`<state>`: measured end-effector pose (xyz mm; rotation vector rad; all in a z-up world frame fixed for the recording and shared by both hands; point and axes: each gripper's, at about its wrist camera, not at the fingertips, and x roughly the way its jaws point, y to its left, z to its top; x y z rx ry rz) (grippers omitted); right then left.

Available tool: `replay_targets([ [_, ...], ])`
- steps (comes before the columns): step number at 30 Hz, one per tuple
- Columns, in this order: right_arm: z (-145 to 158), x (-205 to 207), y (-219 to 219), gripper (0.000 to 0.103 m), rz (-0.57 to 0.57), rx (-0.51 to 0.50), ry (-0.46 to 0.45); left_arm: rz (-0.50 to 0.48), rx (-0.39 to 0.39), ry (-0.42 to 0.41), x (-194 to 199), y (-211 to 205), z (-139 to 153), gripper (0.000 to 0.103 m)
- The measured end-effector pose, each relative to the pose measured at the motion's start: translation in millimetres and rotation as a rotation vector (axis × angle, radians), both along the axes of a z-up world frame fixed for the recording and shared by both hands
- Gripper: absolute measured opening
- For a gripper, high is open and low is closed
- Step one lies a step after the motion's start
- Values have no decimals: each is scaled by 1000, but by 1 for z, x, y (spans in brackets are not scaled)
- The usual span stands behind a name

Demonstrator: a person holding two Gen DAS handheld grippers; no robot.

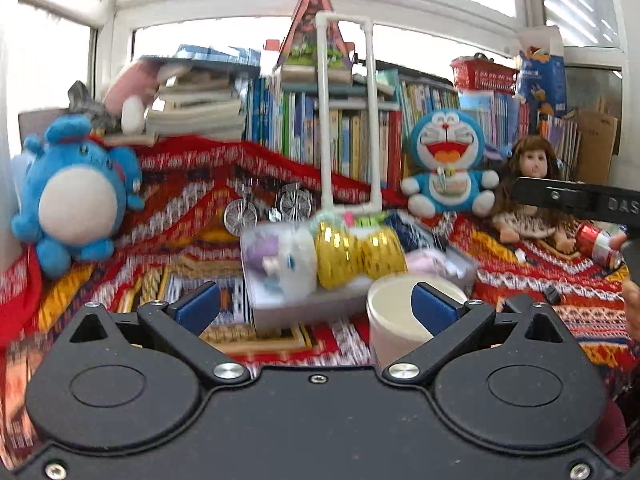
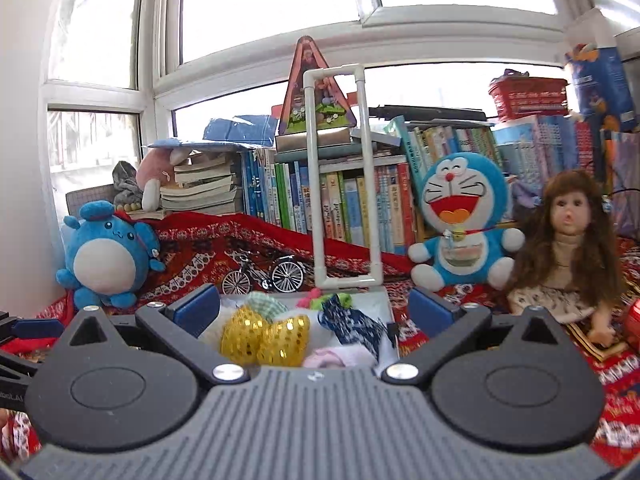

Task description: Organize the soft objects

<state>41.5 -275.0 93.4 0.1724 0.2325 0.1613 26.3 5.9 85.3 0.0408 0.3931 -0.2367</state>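
Note:
A clear box (image 1: pixel 304 308) on the patterned cloth holds soft items: a gold sequin bow (image 1: pixel 356 258), a white plush with a purple ear (image 1: pixel 280 260) and a pink soft piece (image 1: pixel 428 260). My left gripper (image 1: pixel 316 304) is open and empty in front of the box. In the right wrist view the box (image 2: pixel 384 304) holds the gold bow (image 2: pixel 266 338), a dark blue patterned cloth (image 2: pixel 352 322) and a pink piece (image 2: pixel 332 358). My right gripper (image 2: pixel 314 308) is open and empty just above the box; it also shows at the right edge of the left wrist view (image 1: pixel 580 200).
A white tub (image 1: pixel 400 320) stands right of the box. A blue round plush (image 2: pixel 104 256), a Doraemon plush (image 2: pixel 464 224) and a doll (image 2: pixel 568 248) sit on the cloth. A toy bicycle (image 2: pixel 264 276), a white pipe frame (image 2: pixel 344 176) and rows of books (image 2: pixel 360 208) stand behind.

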Motion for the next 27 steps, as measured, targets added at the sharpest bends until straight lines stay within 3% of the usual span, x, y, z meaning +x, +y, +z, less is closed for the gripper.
replay_targets([
  [5,-23,-33,5,103,-14,-4,-3,37,-49,92,-19,1,-28,101],
  [11,-55,-58,15,103,-34,-20,18,113,40,139,-29,-13,-58,101],
  [16,-79,-61,23,103,-67,-40,87,151,76,156,-30,-22,-70,101],
  [22,-95,-59,30,103,-68,-99,145,130,16,243,-23,-22,-83,101],
  [27,-104,-53,33,103,-57,-103,212,149,19,272,-18,-23,-90,102],
])
